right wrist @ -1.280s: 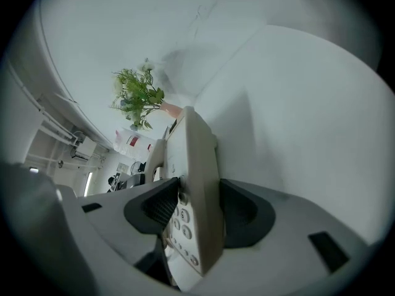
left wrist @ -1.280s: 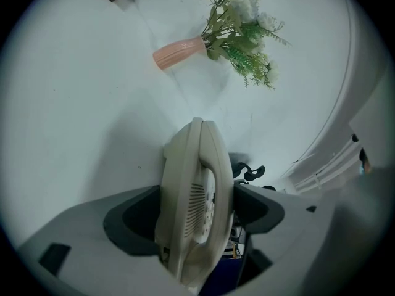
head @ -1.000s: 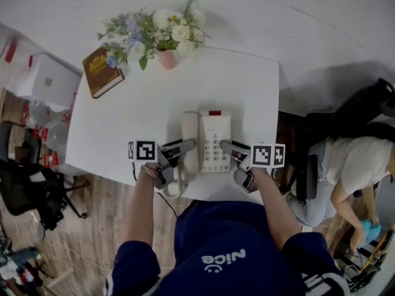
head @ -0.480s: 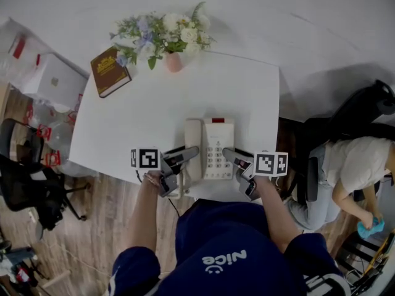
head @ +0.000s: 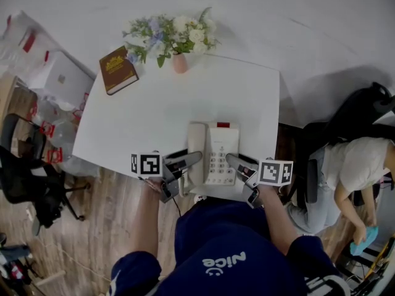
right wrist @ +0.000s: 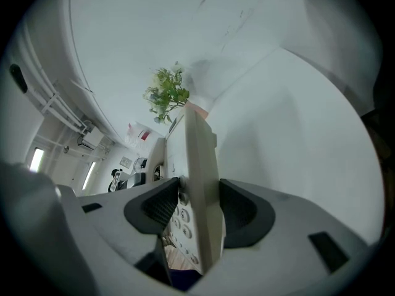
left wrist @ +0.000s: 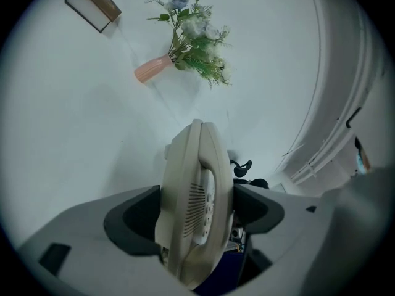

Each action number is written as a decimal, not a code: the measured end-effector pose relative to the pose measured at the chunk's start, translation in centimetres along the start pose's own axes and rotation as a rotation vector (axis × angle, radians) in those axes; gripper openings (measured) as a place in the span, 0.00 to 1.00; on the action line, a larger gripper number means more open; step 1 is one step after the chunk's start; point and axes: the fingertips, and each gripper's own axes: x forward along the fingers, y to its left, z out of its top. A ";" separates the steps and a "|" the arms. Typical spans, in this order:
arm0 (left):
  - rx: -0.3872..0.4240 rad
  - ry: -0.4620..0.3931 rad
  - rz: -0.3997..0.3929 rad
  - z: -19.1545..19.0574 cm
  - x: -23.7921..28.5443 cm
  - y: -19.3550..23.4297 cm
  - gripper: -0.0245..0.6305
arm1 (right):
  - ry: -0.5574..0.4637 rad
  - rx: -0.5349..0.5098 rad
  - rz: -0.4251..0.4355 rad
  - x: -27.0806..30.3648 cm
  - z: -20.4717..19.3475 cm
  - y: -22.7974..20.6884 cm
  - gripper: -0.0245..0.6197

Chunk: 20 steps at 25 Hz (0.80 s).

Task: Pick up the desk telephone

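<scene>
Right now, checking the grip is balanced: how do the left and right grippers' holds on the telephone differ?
The left gripper clamps the telephone on its handset side; the right gripper on its keypad side. The left gripper holds a thick rounded edge, the right gripper a thinner one. Both are shut on its near end.

A white counter (head: 154,113) carries a brown book (head: 118,70) at its far left corner and, near it on the far edge, a pink vase (head: 179,63) of white and blue flowers (head: 170,32). Left of the counter are a white box (head: 60,79) and a black office chair (head: 24,177) on the wooden floor (head: 105,221). At the right, a seated person (head: 355,165) leans forward, holding a blue cloth (head: 360,240).
</scene>
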 end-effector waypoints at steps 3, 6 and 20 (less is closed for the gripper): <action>0.023 -0.012 0.034 -0.4 -0.9 -0.3 0.61 | -0.018 -0.020 0.007 -0.7 -0.2 0.9 0.39; 0.023 -0.028 0.034 -1.1 -1.5 -1.1 0.61 | -0.034 -0.046 0.013 -1.5 -0.5 1.9 0.39; 0.070 -0.109 0.009 -3.1 -4.6 -5.2 0.61 | -0.083 -0.125 0.044 -4.0 -2.4 5.9 0.39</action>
